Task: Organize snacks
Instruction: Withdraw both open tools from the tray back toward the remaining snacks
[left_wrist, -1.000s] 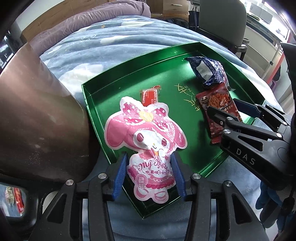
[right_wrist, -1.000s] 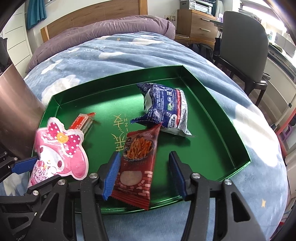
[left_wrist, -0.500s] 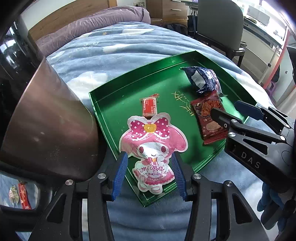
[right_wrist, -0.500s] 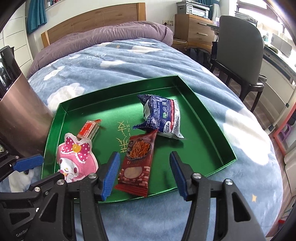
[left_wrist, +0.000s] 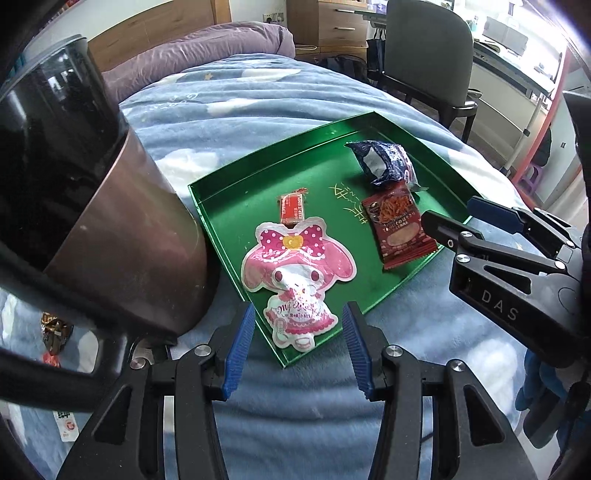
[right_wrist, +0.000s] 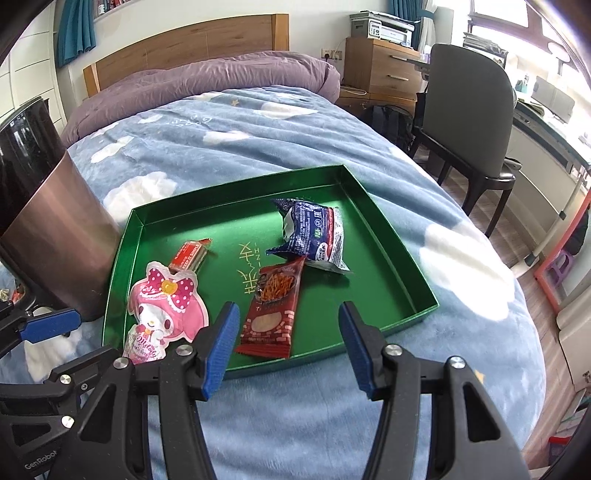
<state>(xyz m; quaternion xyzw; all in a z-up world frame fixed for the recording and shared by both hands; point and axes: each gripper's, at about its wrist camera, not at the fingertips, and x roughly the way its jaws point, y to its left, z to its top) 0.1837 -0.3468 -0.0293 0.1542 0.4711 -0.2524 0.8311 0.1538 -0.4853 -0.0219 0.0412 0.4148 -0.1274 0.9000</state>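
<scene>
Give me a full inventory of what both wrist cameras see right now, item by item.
Tray: 1, green, on the blue cloud blanket.
Character snack pouch: 1, pink and white, near left corner of tray, overlapping its rim.
Small wrapped bar: 1, red, just beyond the pouch.
Stick-snack packet: 1, dark red, near edge of tray.
Crumpled snack bag: 1, blue and white, behind the stick packet.
Bin: 1, brown with black top, left of tray.
Chair: 1, grey, right of bed.
Wooden drawers: 1, beside headboard.
Left tongs: blue pads, open, empty.
Right tongs: blue pads, open, empty.
</scene>
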